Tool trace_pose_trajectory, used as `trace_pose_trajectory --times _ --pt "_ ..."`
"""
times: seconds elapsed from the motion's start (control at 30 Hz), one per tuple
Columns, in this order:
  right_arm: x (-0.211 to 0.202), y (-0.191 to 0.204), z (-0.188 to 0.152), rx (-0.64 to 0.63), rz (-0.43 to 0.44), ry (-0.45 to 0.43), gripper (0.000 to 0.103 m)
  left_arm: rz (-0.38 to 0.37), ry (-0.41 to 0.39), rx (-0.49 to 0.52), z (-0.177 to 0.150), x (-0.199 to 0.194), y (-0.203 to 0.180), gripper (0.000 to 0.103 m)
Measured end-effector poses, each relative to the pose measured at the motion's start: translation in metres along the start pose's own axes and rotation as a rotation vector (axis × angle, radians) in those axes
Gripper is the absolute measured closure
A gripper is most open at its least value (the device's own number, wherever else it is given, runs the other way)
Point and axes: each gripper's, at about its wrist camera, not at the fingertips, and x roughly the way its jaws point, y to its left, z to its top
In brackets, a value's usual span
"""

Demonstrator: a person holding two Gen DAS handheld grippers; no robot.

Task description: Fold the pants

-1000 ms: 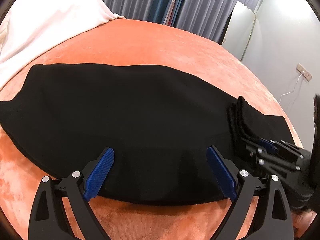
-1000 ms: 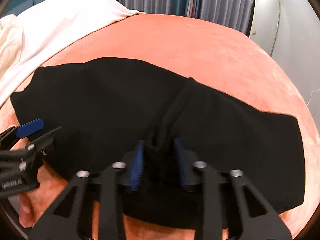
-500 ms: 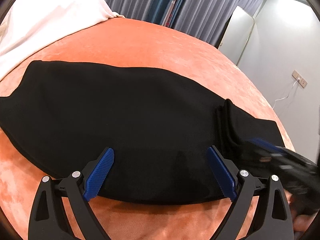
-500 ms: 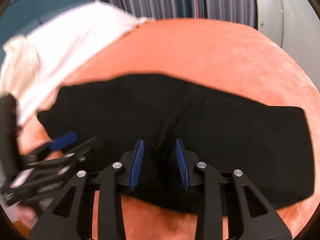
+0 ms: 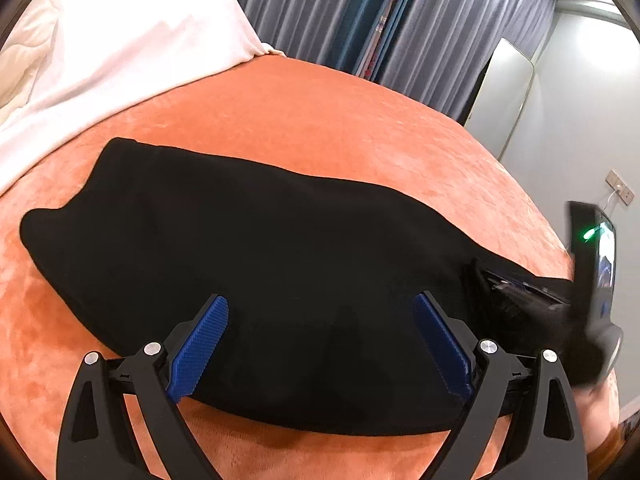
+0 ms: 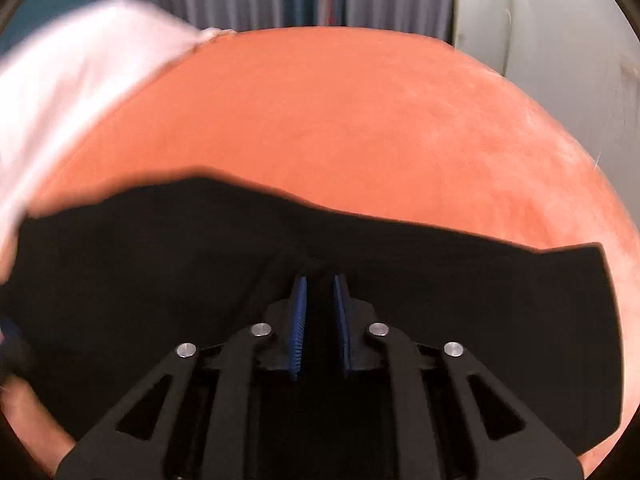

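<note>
On the orange bed (image 5: 320,120) lie black pants (image 5: 260,240). Our left tool (image 5: 320,344) gapes empty. Our right tool (image 6: 320,304), just closing, pinches a fold; blur hides the detail.

pants (image 5: 280,264) lie flat on bed cover (image 5: 340,120), long axis left-right. white bedding (image 5: 120,40) on the cover behind the pants, far left. curtains (image 5: 340,12) behind the pants past the cover's far edge. mirror panel (image 5: 504,92) right of the curtains. wall socket (image 5: 620,192) on wall, right of the pants.
</note>
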Motion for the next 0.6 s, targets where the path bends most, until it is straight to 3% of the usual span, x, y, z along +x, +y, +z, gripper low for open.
trace_pose_trajectory --times 0.07,0.17,0.23,0.27,0.33,0.37,0.43,0.47,0.6 --pt "-0.009 0.017 0.001 -0.088 -0.004 -0.019 0.102 0.004 0.015 0.006 -0.001 0.004 -0.001 0.011" --pt "-0.024 -0.008 0.009 0.027 0.071 -0.054 0.103 0.004 0.021 0.017 -0.002 0.007 -0.003 0.011" --pt "-0.011 -0.025 0.011 0.115 0.090 -0.018 0.103 0.009 0.018 0.027 -0.002 0.008 -0.005 0.011" --pt "0.003 -0.023 0.009 0.110 0.113 0.044 0.102 0.014 0.019 0.037 -0.003 0.009 -0.007 0.011" --pt "0.003 -0.004 0.006 -0.003 0.044 0.009 0.102 0.021 0.024 0.050 -0.004 0.010 -0.007 0.011" --pt "-0.002 -0.003 0.007 -0.009 0.055 0.006 0.102 0.020 0.020 0.051 -0.003 0.009 -0.006 0.011" --pt "-0.021 -0.025 0.008 0.115 0.219 -0.003 0.102 0.006 -0.004 0.030 -0.001 0.005 -0.002 0.011" --pt "-0.028 -0.035 0.006 0.159 0.257 -0.005 0.102 0.003 -0.021 0.009 0.002 0.002 0.004 0.011" --pt "-0.070 -0.094 -0.028 0.260 0.235 -0.039 0.101 0.023 -0.009 -0.037 0.008 0.003 0.021 0.011"
